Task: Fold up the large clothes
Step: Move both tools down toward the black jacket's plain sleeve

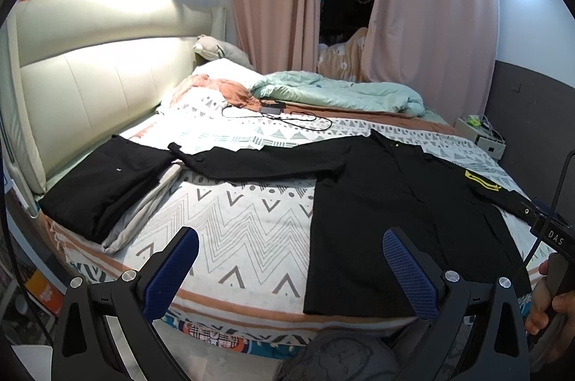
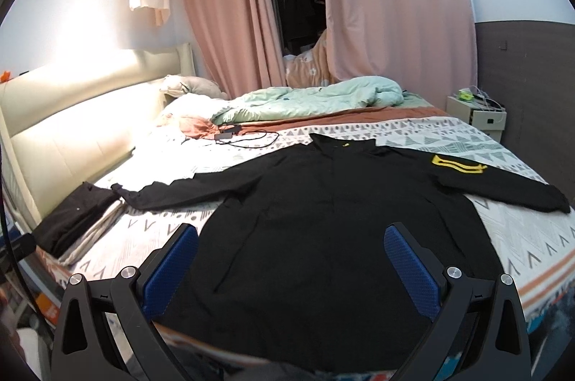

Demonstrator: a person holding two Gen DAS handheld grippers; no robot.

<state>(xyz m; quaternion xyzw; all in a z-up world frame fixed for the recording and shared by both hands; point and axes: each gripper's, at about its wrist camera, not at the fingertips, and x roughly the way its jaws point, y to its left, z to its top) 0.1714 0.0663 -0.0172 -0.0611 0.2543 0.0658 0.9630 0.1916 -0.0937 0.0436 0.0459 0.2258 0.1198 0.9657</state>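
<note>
Lying flat on the bed (image 2: 521, 161) with sleeves spread so folds can be started, the black shirt (image 2: 323, 219) is faced by the left gripper (image 1: 291, 258) and right gripper (image 2: 291, 258), both held spread and empty.

The white letters "DAS" are printed on the black body of the right gripper (image 1: 555, 239); no other text can be read.

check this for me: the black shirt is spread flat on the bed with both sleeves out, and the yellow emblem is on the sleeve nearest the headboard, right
Not quite. The black shirt is spread flat on the bed with both sleeves out, but the yellow emblem sits on the sleeve away from the headboard, toward the nightstand side. The right wrist view shows it plainly.
</note>
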